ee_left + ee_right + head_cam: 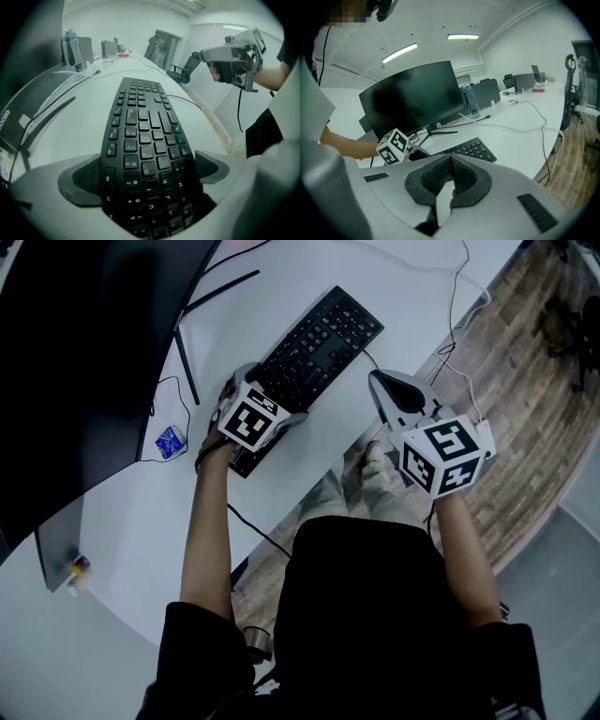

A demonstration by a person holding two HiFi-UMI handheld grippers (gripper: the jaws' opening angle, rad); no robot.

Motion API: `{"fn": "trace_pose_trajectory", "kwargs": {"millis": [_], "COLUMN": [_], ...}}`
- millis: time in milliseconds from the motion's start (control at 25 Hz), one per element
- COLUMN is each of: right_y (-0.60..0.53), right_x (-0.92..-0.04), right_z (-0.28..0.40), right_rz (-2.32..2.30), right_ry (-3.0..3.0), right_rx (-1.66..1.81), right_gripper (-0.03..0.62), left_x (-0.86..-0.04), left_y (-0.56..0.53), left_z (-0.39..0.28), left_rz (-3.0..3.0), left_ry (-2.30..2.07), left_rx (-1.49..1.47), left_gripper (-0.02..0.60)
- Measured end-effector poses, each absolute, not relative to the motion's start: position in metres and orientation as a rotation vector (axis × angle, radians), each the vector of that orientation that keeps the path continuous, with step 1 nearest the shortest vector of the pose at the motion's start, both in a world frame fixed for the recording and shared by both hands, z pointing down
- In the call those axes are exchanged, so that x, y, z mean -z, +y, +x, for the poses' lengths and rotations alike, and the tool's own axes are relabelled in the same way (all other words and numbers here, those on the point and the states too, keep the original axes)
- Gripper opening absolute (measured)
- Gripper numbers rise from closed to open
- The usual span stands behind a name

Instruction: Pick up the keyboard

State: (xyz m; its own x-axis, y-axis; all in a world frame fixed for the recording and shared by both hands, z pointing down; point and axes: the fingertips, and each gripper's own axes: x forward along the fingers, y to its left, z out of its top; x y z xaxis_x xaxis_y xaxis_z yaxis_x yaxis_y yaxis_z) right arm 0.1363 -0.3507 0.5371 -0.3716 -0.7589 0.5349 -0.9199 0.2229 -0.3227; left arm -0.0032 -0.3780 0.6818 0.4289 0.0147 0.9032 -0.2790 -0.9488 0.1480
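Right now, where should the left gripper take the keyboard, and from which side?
Take the near end, across its short width, coming from above. The keyboard lies flat on the desk, long and thin, so only its two long edges offer opposing faces. The left gripper straddles that end, jaws open, one pad outside each edge.

Dressed in a black top (366, 615) with short sleeves (192, 643), over light trousers (333, 498). Fitted with a pale grey left gripper (267, 401) and right gripper (382, 382), each topped by a white cube (251, 423) of black square markers. Tipped with dark grey ribbed fingers (77, 180). Trailed by a thin dark cable (240, 110) on the right.
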Motion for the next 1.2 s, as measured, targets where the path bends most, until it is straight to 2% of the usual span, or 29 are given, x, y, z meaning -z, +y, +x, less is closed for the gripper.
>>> {"fn": "trace_pose_trajectory", "kwargs": {"millis": [1200], "right_y": [-0.353], "right_x": [-0.539], "right_z": [0.142], "right_rz": [1.524], "right_ry": [-2.237], "right_rx": [-0.837], "right_gripper": [0.005], "left_x": [-0.671], "left_y": [-0.378], "left_z": [-0.004], "left_rz": [2.501], "left_ry": [-0.458], "left_rx": [-1.762], "left_gripper": [0.603]}}
